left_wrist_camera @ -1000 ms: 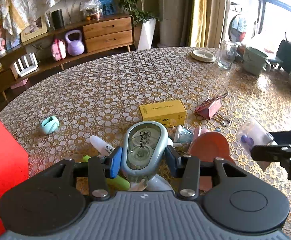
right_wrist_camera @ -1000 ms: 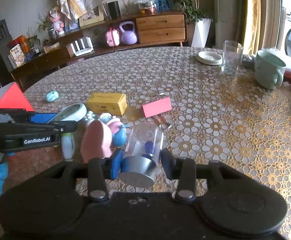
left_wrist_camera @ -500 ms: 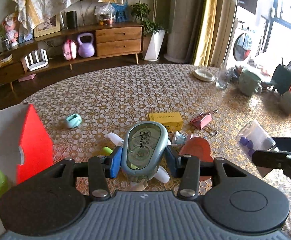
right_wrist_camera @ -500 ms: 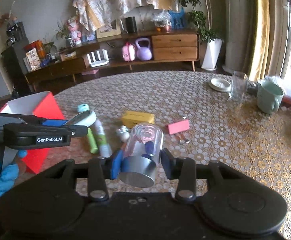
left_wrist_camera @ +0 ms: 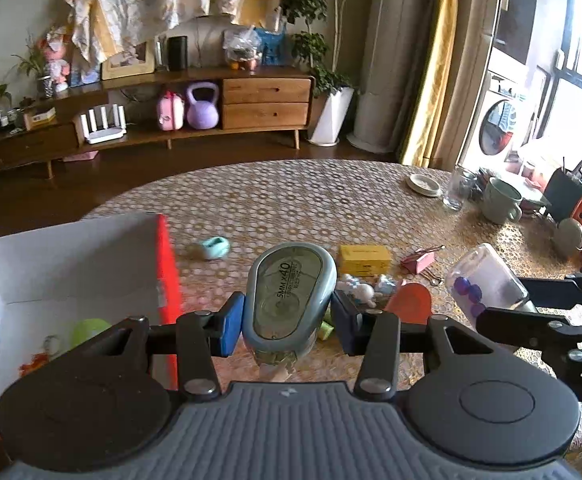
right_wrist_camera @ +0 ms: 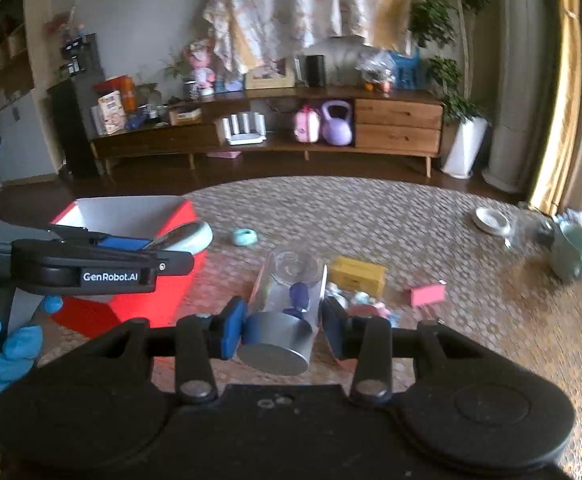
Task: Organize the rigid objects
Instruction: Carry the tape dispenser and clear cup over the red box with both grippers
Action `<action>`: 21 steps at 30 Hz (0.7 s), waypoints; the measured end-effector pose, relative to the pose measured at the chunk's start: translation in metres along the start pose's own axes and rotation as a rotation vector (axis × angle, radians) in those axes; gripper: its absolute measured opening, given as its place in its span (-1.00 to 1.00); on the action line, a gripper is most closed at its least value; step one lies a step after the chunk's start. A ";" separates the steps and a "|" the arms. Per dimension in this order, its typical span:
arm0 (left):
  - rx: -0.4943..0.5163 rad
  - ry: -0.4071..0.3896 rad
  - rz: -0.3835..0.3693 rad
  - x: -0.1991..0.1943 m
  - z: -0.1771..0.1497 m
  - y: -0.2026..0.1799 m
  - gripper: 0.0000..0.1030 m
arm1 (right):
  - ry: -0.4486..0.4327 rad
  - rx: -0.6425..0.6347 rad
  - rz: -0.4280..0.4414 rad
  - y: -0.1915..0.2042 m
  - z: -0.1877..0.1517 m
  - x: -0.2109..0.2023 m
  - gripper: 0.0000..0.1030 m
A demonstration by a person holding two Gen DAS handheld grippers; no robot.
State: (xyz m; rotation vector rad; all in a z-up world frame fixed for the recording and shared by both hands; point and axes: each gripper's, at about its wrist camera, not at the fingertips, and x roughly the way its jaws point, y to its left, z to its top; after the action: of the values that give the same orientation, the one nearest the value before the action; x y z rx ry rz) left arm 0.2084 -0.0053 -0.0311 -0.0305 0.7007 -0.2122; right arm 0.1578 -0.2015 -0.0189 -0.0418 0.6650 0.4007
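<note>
Red box (left_wrist_camera: 167, 264) at the counter's (left_wrist_camera: 291, 200) left edge already holds a few things. My left hand-held gripper (left_wrist_camera: 287, 320) clamps a correction tape (left_wrist_camera: 289, 292) beside it; my right hand-held gripper (right_wrist_camera: 277, 326) clamps a clear jar (right_wrist_camera: 287, 292). A yellow carton (left_wrist_camera: 364, 259), pink clip (left_wrist_camera: 421, 260) and small toys (left_wrist_camera: 365, 288) remain mid-counter.

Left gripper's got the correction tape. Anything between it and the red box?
Nothing visible. The left gripper holds the grey-green correction tape dispenser above the table, beside the open red cardboard box. Only the box's near red wall lies between; the raised tape looks likely to clear it.
</note>
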 end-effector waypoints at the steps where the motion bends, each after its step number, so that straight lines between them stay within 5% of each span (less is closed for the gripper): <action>1: -0.003 -0.002 0.006 -0.005 0.000 0.006 -0.11 | 0.000 -0.007 0.006 0.004 0.001 0.000 -0.18; 21: -0.084 -0.002 0.210 -0.046 -0.007 0.142 -0.11 | 0.045 -0.165 0.110 0.109 0.044 0.062 -0.18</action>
State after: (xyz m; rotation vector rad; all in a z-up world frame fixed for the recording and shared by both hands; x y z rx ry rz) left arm 0.1957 0.1430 -0.0213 -0.0372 0.7052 0.0189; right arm 0.1875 -0.0724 -0.0127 -0.1714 0.6795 0.5617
